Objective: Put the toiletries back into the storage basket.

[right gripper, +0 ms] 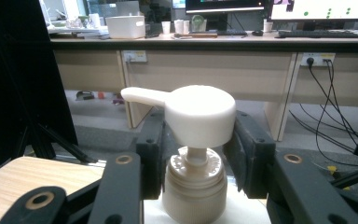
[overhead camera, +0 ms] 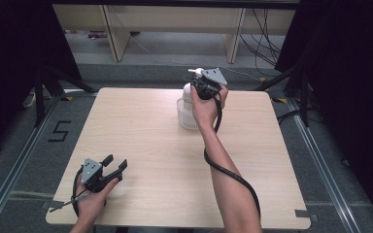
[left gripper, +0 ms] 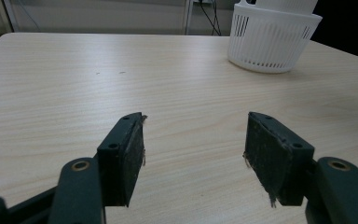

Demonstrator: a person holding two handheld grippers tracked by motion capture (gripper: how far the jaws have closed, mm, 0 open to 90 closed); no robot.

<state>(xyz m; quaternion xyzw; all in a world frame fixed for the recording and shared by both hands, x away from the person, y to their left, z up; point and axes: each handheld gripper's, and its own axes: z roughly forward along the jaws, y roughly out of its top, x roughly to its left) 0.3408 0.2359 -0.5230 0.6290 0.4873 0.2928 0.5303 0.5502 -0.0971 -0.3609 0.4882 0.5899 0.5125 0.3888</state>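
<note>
A white pump bottle [overhead camera: 188, 92] stands in a white slotted basket [overhead camera: 187, 119] at the far middle of the wooden table [overhead camera: 150, 145]. My right gripper [overhead camera: 201, 87] is held level at the bottle's top. In the right gripper view, my right gripper [right gripper: 199, 140] has its pads pressed against both sides of the pump head [right gripper: 198, 116], whose spout points left. My left gripper [overhead camera: 114, 165] rests at the near left corner of the table, open. In its own view, my left gripper [left gripper: 196, 154] has nothing between the pads and faces the basket [left gripper: 270, 37] far off.
Black curtains and stand legs flank the table on both sides. Beyond the far edge lie a grey floor, cables [overhead camera: 264, 39] and a long desk [right gripper: 214, 42] with screens. A cable [overhead camera: 233, 177] trails along my right forearm.
</note>
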